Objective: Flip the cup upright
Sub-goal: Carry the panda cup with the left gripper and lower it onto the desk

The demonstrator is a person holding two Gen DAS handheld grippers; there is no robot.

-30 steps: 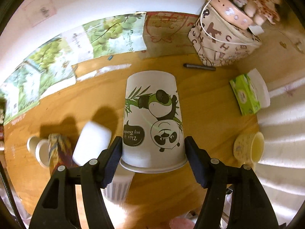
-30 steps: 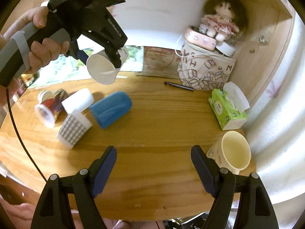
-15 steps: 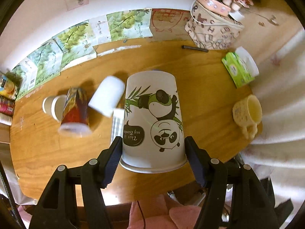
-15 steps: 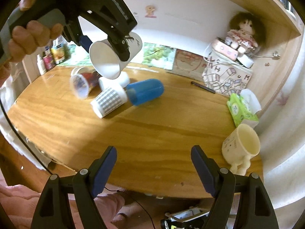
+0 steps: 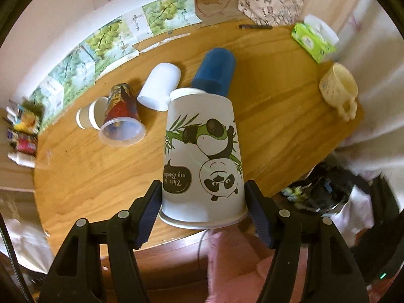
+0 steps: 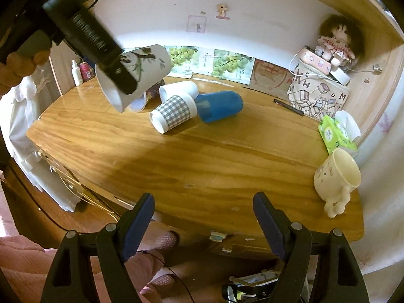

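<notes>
Pinching the white panda cup [image 5: 202, 161] near its rim, the left gripper [image 5: 203, 210] is seen with its two blue pads pressed against opposite sides of the cup wall. The cup is held in the air above the wooden table [image 6: 202, 161], not touching it. In the right wrist view the same cup [image 6: 137, 72] is tilted, with its open mouth turned down and toward the table's near left edge, and its closed base raised toward the wall. The panda print is seen upside down in the left wrist view.

Below and behind the cup, other cups are lying on their sides close together: a checked cup [image 6: 173, 113], a blue cup [image 6: 219, 106] just beside it, a white cup [image 6: 179, 89], and a clear printed cup [image 5: 121, 118] whose mouth is turned to the camera. A small white cup [image 5: 89, 113] is partly hidden behind the printed one.

The right gripper [image 6: 203, 217] is held low at the near table edge, its jaws spread wide with nothing between them. A cream mug [image 6: 337, 179] is standing upright at the right corner, near a green tissue pack [image 6: 333, 135]. A pen [image 6: 289, 107] is lying before a patterned bag [image 6: 318, 96], and a doll [image 6: 334, 41] is sitting above it.
</notes>
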